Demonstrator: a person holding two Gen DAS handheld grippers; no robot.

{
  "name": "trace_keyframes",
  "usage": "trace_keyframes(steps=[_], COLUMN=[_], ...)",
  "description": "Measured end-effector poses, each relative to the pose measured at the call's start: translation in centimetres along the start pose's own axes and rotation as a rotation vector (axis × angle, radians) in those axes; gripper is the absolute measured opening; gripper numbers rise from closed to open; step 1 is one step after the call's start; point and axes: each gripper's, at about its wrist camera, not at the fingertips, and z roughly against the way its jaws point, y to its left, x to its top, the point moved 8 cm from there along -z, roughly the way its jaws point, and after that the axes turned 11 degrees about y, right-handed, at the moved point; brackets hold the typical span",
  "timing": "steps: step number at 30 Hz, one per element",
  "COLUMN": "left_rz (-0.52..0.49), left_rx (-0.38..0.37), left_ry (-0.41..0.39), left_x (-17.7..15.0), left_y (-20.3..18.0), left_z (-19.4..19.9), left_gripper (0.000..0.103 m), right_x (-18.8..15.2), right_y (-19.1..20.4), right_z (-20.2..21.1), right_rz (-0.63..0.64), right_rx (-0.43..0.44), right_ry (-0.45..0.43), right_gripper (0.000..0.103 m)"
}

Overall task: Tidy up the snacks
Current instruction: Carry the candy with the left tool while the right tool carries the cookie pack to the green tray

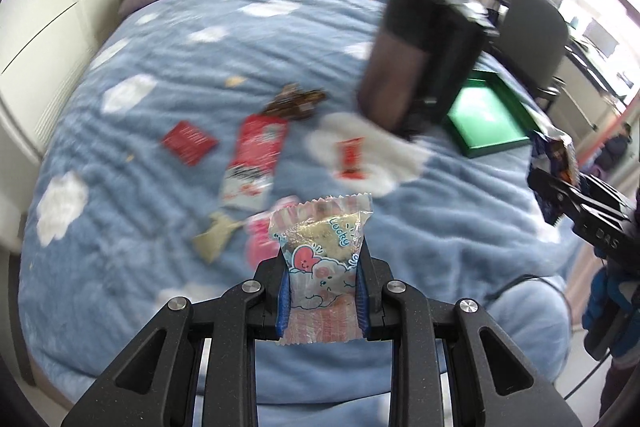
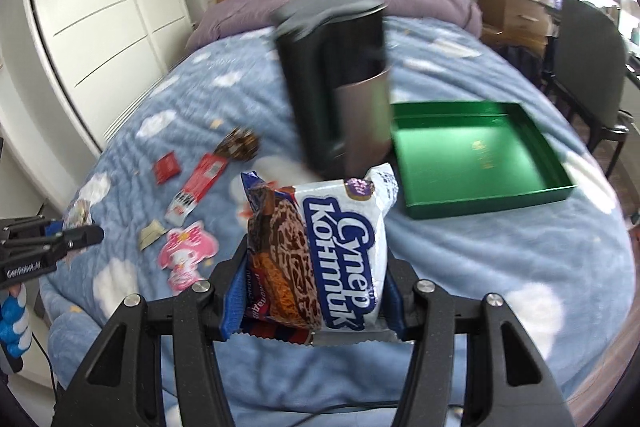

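Currently my left tool (image 1: 322,291) pinches a light, crinkly cake packet (image 1: 322,259) at its lower half, and my right tool (image 2: 312,303) clamps a puffy, slippery cookie bag (image 2: 320,251) likewise. Both seem crushable, so I judge a gentle hold near the sealed ends safest on the way to the green tray (image 2: 486,203) on the bed (image 2: 460,267).

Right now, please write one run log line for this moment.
left claw: shut on clear cake packet | right claw: shut on Super Kontik cookie pack | green tray: empty | bed: loose snacks left

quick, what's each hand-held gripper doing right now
Left hand-held gripper: closed on the clear cartoon snack packet.
Right hand-held gripper: closed on the blue-and-white cookie pack.
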Motion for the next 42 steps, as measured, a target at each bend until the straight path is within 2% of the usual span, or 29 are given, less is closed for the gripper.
trace_keyframes(steps=[6, 14, 22, 32, 42], left_rz=[-0.110, -0.237, -0.327, -0.302, -0.301], left_rx=[-0.017, -0.012, 0.002, -0.011, 0.035], left_ry=[-0.012, -0.021, -0.022, 0.041, 0.082], left_x=[3.2, 6.9, 11.5, 15.8, 19.4], left_y=[-7.4, -15.6, -22.6, -26.2, -28.0], left_z=[0.3, 0.0, -3.0, -10.4, -18.1], left_gripper=[0.022, 0.022, 0.022, 0.022, 0.022], right_x=[1.0, 2.6, 5.2, 7.9, 9.7], right_y=[-5.7, -11.3, -16.5, -22.8, -27.6], right_z=[2.3, 2.3, 1.5, -3.5, -10.7], right_rz=[-0.047, -0.081, -0.100, -0.120, -0.150], right_rx=[-0.055, -0.104, -0.144, -0.196, -0.223], right_ry=[-0.039, -0.050, -0.071, -0.055, 0.002], right_gripper=[0.048, 0.048, 0.048, 0.048, 0.048])
